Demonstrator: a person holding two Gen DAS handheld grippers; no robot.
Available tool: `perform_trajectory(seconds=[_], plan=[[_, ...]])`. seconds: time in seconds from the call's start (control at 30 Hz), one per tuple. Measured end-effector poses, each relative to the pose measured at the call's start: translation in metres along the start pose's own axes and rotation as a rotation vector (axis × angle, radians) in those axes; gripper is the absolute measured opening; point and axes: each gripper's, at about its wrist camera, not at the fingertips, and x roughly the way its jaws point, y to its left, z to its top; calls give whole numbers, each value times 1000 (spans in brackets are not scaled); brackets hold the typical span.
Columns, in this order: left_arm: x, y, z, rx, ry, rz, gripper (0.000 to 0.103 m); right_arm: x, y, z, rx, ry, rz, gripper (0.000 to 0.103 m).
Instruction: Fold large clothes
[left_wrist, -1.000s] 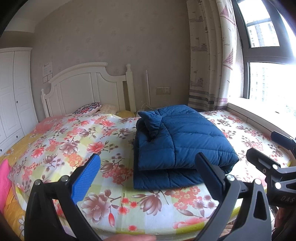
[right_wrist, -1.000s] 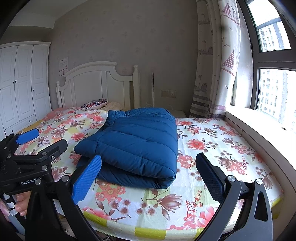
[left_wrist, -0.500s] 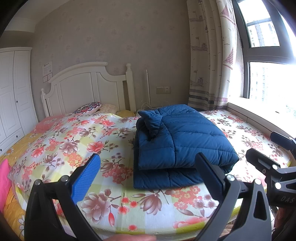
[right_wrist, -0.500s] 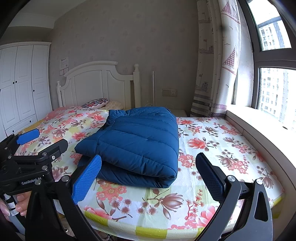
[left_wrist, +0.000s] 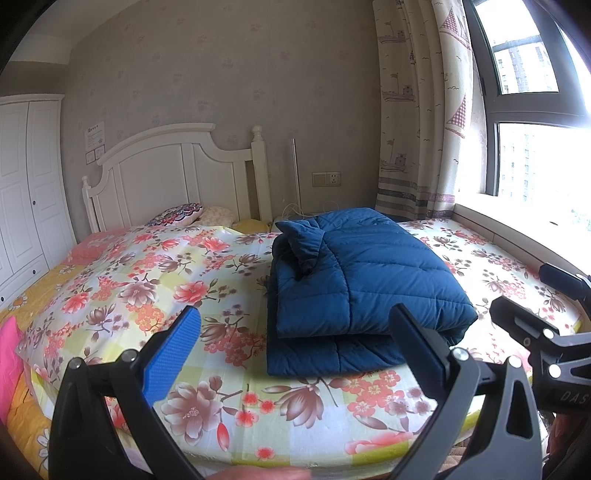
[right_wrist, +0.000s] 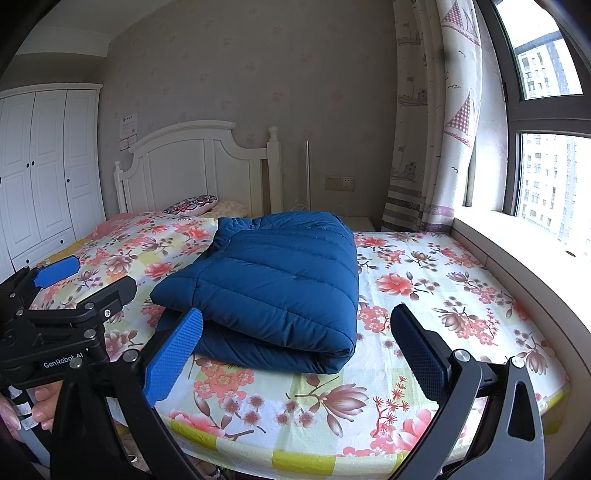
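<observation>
1. Blue quilted padded jacket (left_wrist: 354, 284), folded into a thick rectangular bundle of stacked layers, lies on the bed with the floral-print sheet (left_wrist: 155, 280), near the foot edge and toward the window side; its collar end points to the white wooden headboard (left_wrist: 173, 173).
2. Left gripper (left_wrist: 295, 339): fingers spread wide and empty, held off the foot of the bed, apart from the jacket. The blue-padded finger (left_wrist: 171, 358) shows at left.
3. Right gripper (right_wrist: 295, 339): fingers likewise spread wide, holding nothing, short of the rounded fold edge of the jacket (right_wrist: 273, 291).
4. Each wrist view shows the other gripper at its side; part of a hand (right_wrist: 44, 402) grips the left tool's handle.
5. Judged state: the fold appears finished or nearly so; the upper layer sits slightly skewed over the lower one, which projects at the near left corner.
6. Risk: the puffy filling may spring back, so that the top layer lifts or slides off once unattended.
7. Risk: a pinch that takes only the upper layer would drag it across the slick shell fabric and undo the stack.
8. Risk: the bundle lies near the mattress edge; a pull toward the person could tip it off the bed.
9. Patterned curtain (left_wrist: 417, 122) and window (left_wrist: 532, 158) stand well apart, no obstacle.
</observation>
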Motion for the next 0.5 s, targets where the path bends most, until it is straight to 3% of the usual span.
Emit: perform_trajectory(seconds=[0.5], plan=[[-1,-6,-8,33,-8,-10,101,5,3,-2,1,16,12,98]])
